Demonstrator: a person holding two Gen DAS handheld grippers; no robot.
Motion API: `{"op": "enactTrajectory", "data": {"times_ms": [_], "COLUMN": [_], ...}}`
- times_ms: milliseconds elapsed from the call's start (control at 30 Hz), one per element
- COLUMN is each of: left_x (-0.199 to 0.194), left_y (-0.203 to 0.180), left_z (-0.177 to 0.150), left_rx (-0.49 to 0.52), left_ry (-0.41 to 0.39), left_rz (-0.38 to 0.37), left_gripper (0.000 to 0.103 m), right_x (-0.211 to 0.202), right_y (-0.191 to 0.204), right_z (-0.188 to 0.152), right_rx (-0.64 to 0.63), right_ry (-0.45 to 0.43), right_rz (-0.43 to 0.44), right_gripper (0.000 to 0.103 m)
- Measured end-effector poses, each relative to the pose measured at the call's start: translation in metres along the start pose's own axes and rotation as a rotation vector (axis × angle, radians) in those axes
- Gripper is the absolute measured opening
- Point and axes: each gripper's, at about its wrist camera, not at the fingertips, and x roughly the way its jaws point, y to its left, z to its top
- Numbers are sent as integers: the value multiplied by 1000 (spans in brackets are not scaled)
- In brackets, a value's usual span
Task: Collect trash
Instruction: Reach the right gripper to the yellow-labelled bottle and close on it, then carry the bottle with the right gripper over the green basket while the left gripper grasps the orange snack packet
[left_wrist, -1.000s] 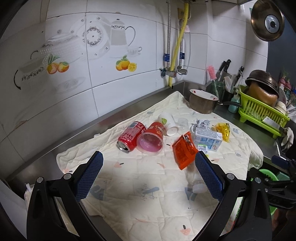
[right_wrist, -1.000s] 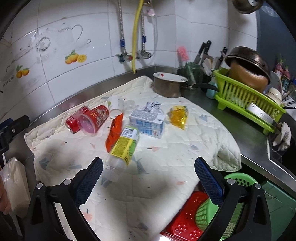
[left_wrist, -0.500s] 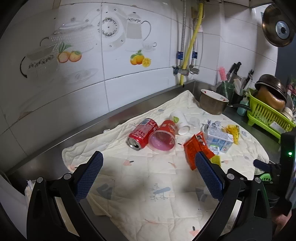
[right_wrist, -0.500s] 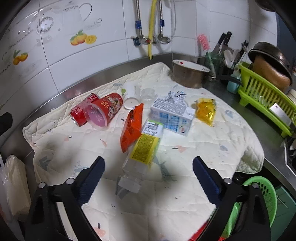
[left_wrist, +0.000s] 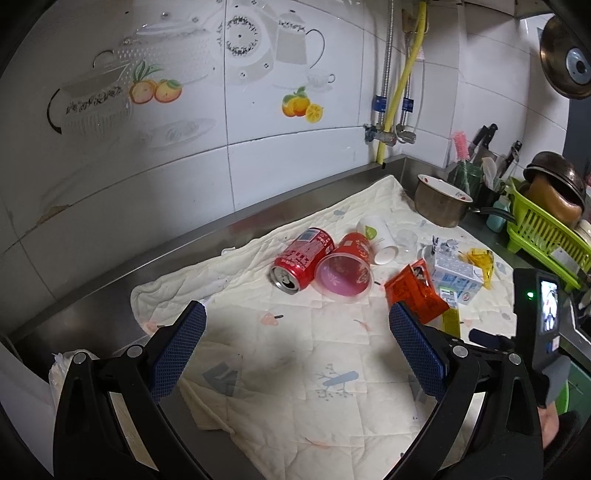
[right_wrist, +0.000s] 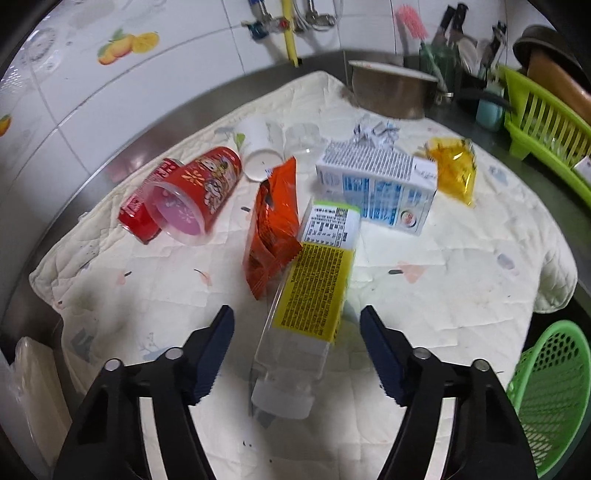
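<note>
A quilted cloth (right_wrist: 424, 295) covers the table. The clear bottle (right_wrist: 295, 332) lies on it, between the right hand-held gripper's (right_wrist: 295, 321) closing jaws, untouched yet. Its slick body could squirt out sideways. The left hand-held gripper (left_wrist: 295, 325) hangs wide, empty.
</note>
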Motion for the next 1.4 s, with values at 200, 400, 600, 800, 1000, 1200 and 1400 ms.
{"op": "enactTrajectory", "data": {"times_ms": [200, 400, 600, 800, 1000, 1200, 1400], "left_x": [6, 12, 19, 27, 40, 56, 87], "left_y": [3, -5, -21, -40, -67, -98, -119], "left_z": [0, 2, 6, 4, -1, -10, -25], "left_rx": [-9, -1, 18, 43, 77, 140, 153], "left_ry": [9, 23, 37, 63, 102, 126, 211], "left_rz": [7, -16, -48, -88, -147, -206, -302], "left_gripper": [97, 97, 97, 97, 97, 97, 86], "right_x": [21, 27, 17, -1, -24, -52, -92], "right_y": [-2, -13, -20, -36, -56, -76, -109], "right_z": [2, 1, -3, -11, -24, -35, -47], "right_rx": [23, 54, 54, 61, 88, 112, 151], "right_ry": [37, 48, 41, 18, -3, -42, -105], "right_rz": [-13, 9, 33, 37, 51, 58, 24], "right_gripper": [57, 49, 45, 43, 42, 42, 42]}}
